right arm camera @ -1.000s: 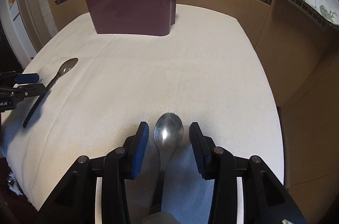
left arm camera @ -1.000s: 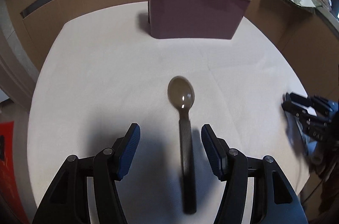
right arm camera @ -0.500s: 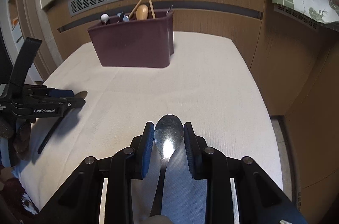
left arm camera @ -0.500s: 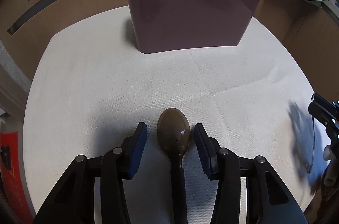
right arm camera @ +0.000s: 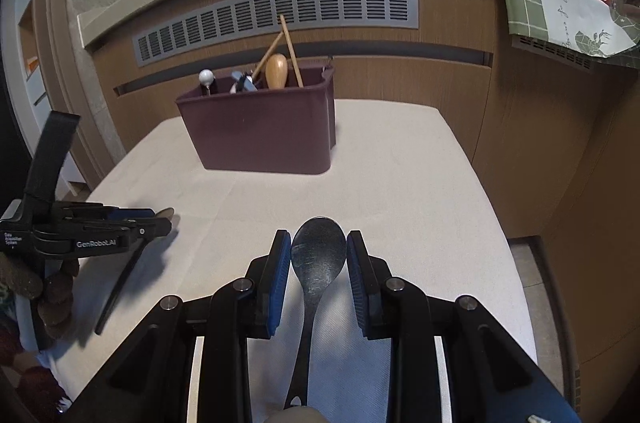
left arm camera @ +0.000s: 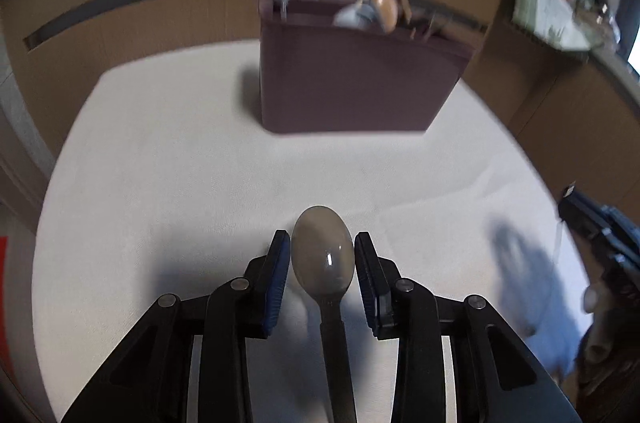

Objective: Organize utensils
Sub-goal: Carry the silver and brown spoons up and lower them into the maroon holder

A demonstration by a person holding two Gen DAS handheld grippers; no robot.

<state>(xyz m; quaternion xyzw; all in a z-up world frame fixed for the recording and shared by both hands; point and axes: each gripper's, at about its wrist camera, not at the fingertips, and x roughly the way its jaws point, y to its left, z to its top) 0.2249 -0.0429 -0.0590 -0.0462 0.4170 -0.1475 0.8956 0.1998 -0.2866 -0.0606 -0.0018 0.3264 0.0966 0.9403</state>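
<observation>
In the left wrist view a brown spoon point(left arm camera: 322, 255) has its bowl between the blue pads of my left gripper point(left arm camera: 322, 235). The jaws are closing and press on the bowl's edges. From the right wrist view the left gripper point(right arm camera: 166, 219) carries that spoon with the dark handle point(right arm camera: 120, 283) hanging down above the cloth. My right gripper point(right arm camera: 319, 233) is shut on the bowl of a dark metal spoon point(right arm camera: 318, 263), whose handle runs back under the gripper. A maroon utensil caddy point(right arm camera: 264, 131) point(left arm camera: 352, 91) stands at the far side of the table.
A white cloth covers the table point(right arm camera: 400, 175). The caddy holds a wooden spoon point(right arm camera: 277, 71), chopsticks and a white-knobbed utensil point(right arm camera: 207, 77). Behind it is a wooden cabinet with a grey vent grille point(right arm camera: 280, 11). A green checked cloth point(right arm camera: 560, 7) hangs from the counter at right.
The left gripper moved forward along the brown spoon to its bowl and closed on it. The right gripper shut on the metal spoon. Both have risen from the cloth.
</observation>
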